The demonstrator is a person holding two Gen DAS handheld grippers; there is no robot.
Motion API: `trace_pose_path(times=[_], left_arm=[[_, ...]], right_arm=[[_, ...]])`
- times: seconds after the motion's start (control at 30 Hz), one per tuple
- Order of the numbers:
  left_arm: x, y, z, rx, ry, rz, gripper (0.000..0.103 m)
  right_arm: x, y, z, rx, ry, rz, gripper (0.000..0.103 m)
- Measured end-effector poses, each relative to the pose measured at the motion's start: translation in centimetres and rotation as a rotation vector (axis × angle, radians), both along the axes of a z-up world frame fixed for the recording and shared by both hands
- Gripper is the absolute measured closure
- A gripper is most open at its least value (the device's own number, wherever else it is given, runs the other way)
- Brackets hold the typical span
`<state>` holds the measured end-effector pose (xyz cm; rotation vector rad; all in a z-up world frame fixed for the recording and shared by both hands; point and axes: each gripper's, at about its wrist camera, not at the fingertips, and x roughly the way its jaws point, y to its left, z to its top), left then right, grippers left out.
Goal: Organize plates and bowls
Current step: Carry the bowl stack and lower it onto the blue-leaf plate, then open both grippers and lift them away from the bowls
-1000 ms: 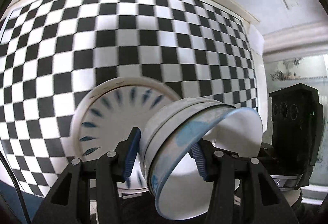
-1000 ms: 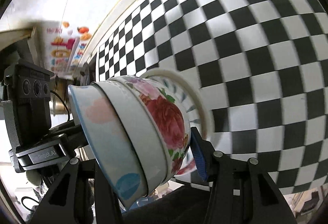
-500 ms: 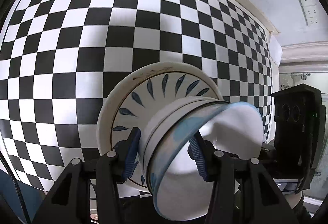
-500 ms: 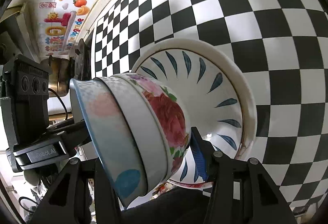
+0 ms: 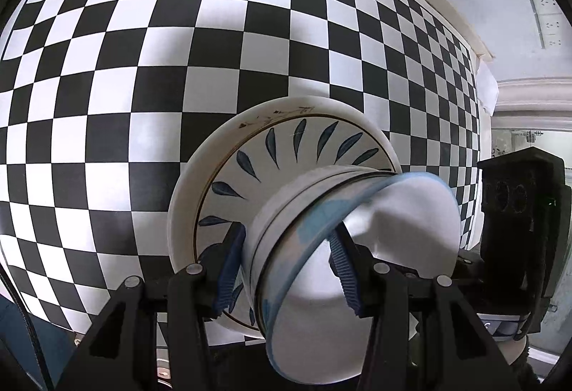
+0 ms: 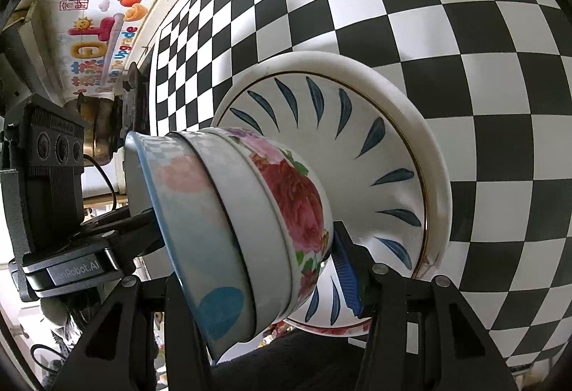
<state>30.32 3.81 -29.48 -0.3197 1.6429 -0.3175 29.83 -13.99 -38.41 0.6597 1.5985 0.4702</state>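
Note:
A stack of nested bowls (image 5: 286, 212) (image 6: 250, 219), the outer one with red roses, the inner one with a blue rim, is held between both grippers. My left gripper (image 5: 286, 266) is shut on the stack's rim wall. My right gripper (image 6: 271, 276) is shut on the opposite side; its left finger is hidden behind the bowls. Under the stack lies a white plate with blue leaf marks (image 5: 271, 148) (image 6: 375, 140) on the checkered table. The stack's base is close over or on the plate's centre; I cannot tell contact.
The black-and-white checkered tablecloth (image 5: 143, 69) (image 6: 464, 33) fills both views. A wall with outlets (image 5: 543, 15) lies past the table's far edge. A colourful wall sticker (image 6: 100, 40) and a metal pot (image 6: 96, 126) show beyond the table's end.
Both grippers with the bowl stack have come down toward the blue-leaf plate; the plate now appears larger and directly behind the stack. The grips have not changed.

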Motion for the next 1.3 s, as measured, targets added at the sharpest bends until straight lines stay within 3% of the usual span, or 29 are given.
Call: trace_pose_path(times=[0.43,0.87,1.03,1.17,1.23,1.3], left_arm=[[-0.1,0.0,-0.1,0.003,-0.005,0.003,0.058],[-1.2,-0.1,2.3,0.094,-0.107,-0.014,0.060],[-2.0,0.2,5.0,0.160,-0.199,-0.014,0.060],[-3.2,0.4,7.5,0.204,-0.278,-0.012,0.058],[-3.9,0.5,8.7,0.220,-0.316,-0.009,0.056],[-4.6,0.7,9.7,0.230,-0.352,-0.010,0.046]], right_arm=[[0.1,-0.1,0.0,-0.012,-0.004,0.014,0.051],[0.0,-0.2,1.0,-0.082,-0.031,0.031,0.049],[-0.5,-0.7,3.8,-0.130,-0.102,0.015,0.049],[-1.3,-0.8,7.6,-0.233,-0.207,0.013,0.049],[-2.1,-0.8,9.8,-0.282,-0.258,0.009,0.039],[-2.9,-0.7,12.0,-0.326,-0.307,0.005,0.024]])
